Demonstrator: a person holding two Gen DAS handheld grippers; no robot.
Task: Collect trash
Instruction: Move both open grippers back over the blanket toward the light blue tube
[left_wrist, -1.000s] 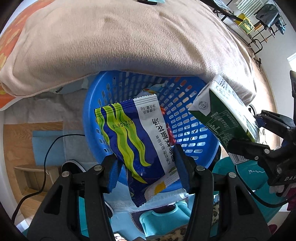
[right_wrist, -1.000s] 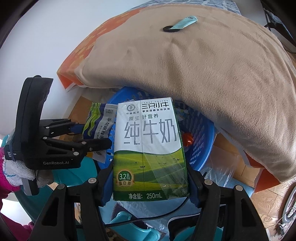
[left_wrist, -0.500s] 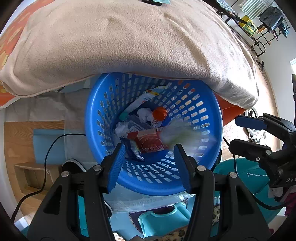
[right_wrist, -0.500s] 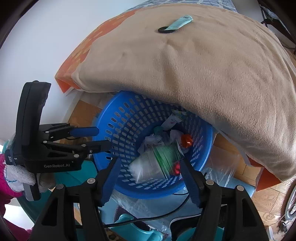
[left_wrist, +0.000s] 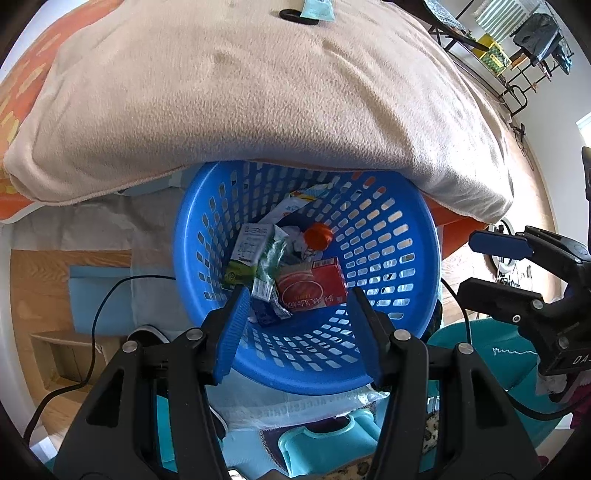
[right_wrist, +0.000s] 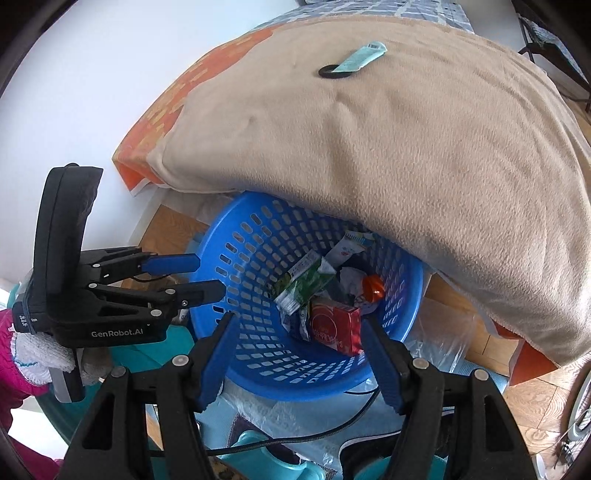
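Both the left tongs (left_wrist: 295, 306) and the right tongs (right_wrist: 299, 332) hang spread and empty above the round blue perforated plastic basket (left_wrist: 402, 295). Inside it lie the green-and-white milk carton (right_wrist: 301, 286), a red cardboard box (left_wrist: 312, 288), an orange bottle cap (left_wrist: 318, 236) and crumpled wrappers. A beige fleece blanket (left_wrist: 258, 103) overhangs the basket's far rim.

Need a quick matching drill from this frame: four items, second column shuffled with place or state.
1. red box
2. teal wrapper
3. left hand-held gripper
4. blue basket

a. lying on the beige blanket
b. open, holding nothing
c. partly under the blanket's edge
d. inside the basket

Pairs: 1-d, 2-a, 3-b, 4-c
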